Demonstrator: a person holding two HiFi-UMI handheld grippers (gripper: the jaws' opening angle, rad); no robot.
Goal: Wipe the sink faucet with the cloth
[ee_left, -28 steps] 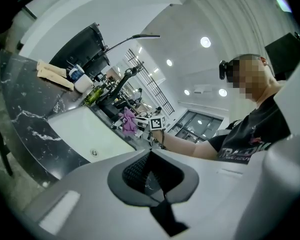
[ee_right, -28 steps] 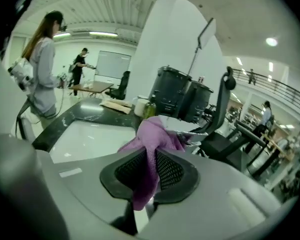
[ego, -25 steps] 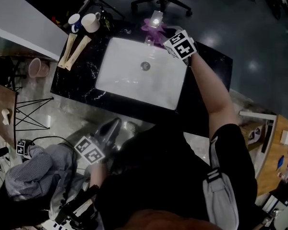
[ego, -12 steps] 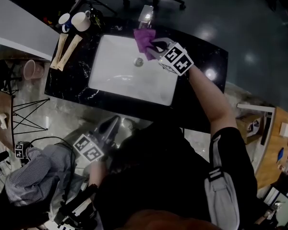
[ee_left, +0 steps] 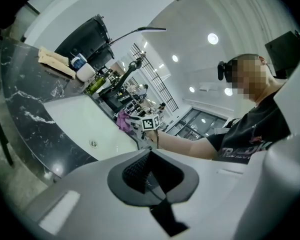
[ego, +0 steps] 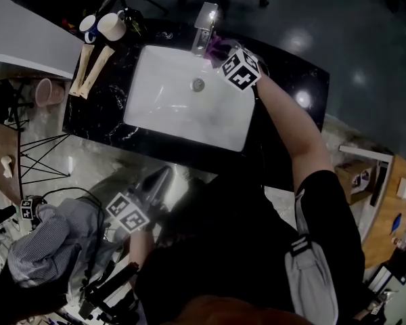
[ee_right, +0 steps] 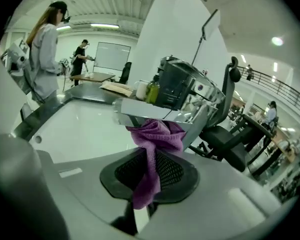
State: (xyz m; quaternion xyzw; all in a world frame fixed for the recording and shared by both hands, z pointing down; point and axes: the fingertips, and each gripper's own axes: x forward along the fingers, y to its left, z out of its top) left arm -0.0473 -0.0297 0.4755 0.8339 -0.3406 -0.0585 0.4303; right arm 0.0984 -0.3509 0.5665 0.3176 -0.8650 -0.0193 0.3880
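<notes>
The cloth [ee_right: 157, 134] is purple, the sink [ego: 183, 117] white, the counter [ego: 100, 114] black with white veins.

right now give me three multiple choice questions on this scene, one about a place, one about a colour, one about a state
1. Where is the cloth?
A. lying in the sink basin
B. up against the faucet spout, in the right tool
C. on the counter by the mugs

2. What colour is the cloth?
A. purple
B. white
C. yellow

3. What state is the left tool in?
A. closed on the cloth
B. open wide
C. shut, with nothing in it

Answers:
1 B: the right gripper view shows the cloth pinched between that tool's jaws and bunched under the chrome spout.
2 A: it shows purple in all three views.
3 C: the left gripper view shows its jaws together with nothing between them, held well away from the faucet.
</notes>
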